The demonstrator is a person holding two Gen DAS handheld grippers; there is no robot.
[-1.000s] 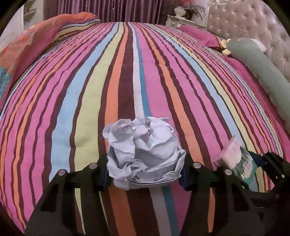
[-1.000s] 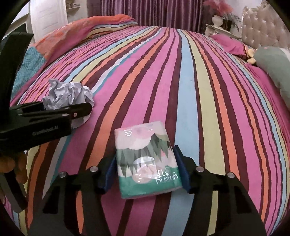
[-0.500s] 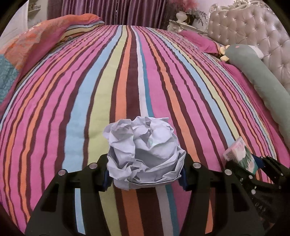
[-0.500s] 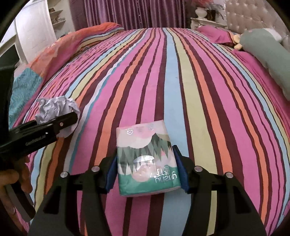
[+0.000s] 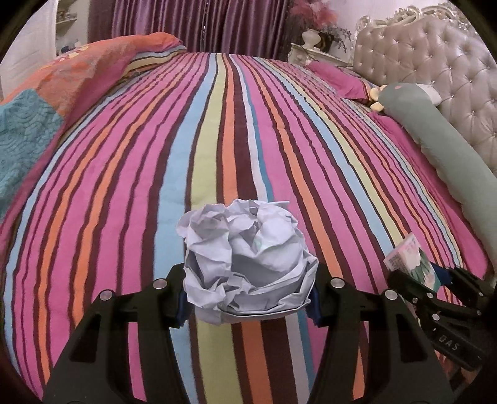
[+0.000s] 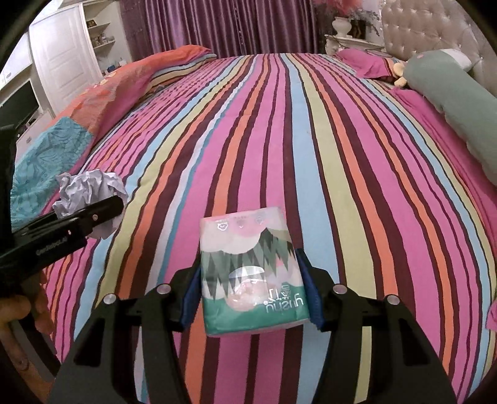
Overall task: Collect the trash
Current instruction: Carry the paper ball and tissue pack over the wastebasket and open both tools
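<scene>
Fingers of the left gripper: clamped on a ball of crumpled pale paper, blue pads pressing it from both sides. Paper bulges up and forward past the fingertips, held clear above the bed.

Right gripper: pads closed on a small tissue pack, green and pink wrapper with a tree print and a clear window, lettering upside down as seen from the wrist. Pack sits squarely between the blue pads, its far end sticking out beyond them, also off the bedcover.

Both grippers side by side and near each other over the near part of the bed. From the left wrist view, the right gripper and a corner of the tissue pack show at the lower right edge. From the right wrist view, the left gripper with its paper ball shows at the left, a bit of the person's hand gripping its handle below.

Striped bedcover: pink, maroon, orange, light blue, yellow-green bands running away toward purple curtains. Folded orange and teal quilt heaped along the left side. Tufted pale headboard at right, with a long grey-green bolster pillow lying along it and a pink pillow beyond. White wardrobe door at far left in the right wrist view.
</scene>
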